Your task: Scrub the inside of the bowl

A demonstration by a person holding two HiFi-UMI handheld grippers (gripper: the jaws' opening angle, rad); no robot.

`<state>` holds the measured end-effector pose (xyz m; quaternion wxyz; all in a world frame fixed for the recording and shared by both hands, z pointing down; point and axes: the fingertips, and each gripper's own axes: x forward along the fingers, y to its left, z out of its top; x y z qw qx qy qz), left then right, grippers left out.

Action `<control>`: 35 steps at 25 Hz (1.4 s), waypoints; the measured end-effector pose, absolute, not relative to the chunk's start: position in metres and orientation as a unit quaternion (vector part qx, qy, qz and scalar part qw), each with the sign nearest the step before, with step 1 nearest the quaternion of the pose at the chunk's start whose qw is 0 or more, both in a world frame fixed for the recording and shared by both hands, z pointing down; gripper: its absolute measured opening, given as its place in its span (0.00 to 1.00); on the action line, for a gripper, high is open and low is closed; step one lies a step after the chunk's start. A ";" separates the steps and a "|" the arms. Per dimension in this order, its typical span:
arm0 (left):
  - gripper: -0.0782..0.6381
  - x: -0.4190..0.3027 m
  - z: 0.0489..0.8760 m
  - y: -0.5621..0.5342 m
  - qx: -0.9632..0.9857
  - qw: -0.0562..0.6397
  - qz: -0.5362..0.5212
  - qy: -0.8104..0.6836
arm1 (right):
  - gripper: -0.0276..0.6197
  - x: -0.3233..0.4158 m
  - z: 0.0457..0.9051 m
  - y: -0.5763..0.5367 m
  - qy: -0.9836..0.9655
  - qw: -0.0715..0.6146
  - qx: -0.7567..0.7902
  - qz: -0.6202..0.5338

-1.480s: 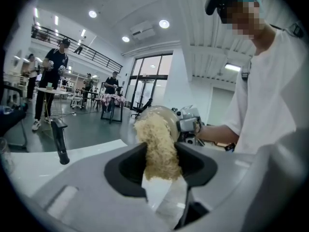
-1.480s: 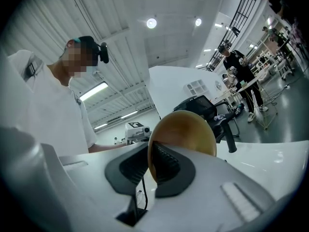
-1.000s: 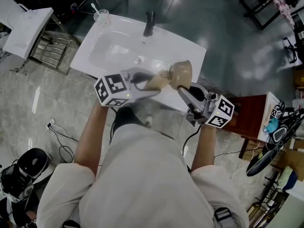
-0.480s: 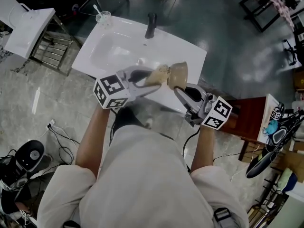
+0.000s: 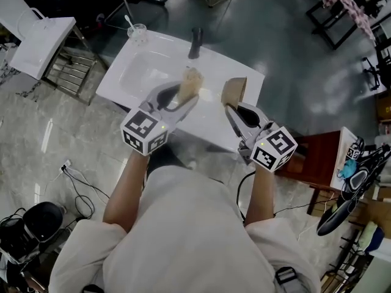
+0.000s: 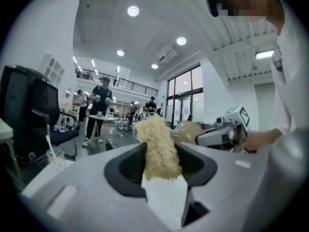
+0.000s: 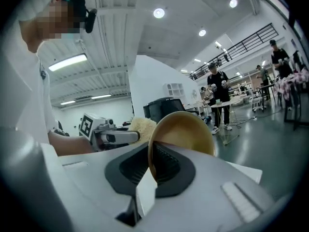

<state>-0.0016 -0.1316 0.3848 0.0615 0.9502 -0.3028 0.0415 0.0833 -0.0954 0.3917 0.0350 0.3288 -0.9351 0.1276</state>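
Both claws grip tight, left claw (image 5: 182, 97) the scrubber (image 5: 192, 80), right claw (image 5: 236, 108) the bowl (image 5: 234, 90), tipped with mouth facing the scrubber.

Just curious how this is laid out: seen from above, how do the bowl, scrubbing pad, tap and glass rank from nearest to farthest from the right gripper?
From the right gripper:
1. bowl, clamped in its jaws.
2. scrubbing pad, just left, in the left gripper.
3. tap, at the sink's back edge.
4. glass, at the sink's far-left corner.
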 end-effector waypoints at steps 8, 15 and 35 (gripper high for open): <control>0.36 -0.039 0.359 -0.125 0.920 -0.011 0.078 -0.383 | 0.06 0.101 0.359 -0.092 -0.903 0.085 0.415 0.075; 0.36 -0.053 0.335 -0.118 0.904 -0.035 0.097 -0.416 | 0.06 0.101 0.328 -0.086 -0.898 0.097 0.428 0.036; 0.36 -0.058 0.280 -0.096 0.889 -0.092 0.110 -0.434 | 0.06 0.084 0.278 -0.070 -0.906 0.111 0.409 -0.011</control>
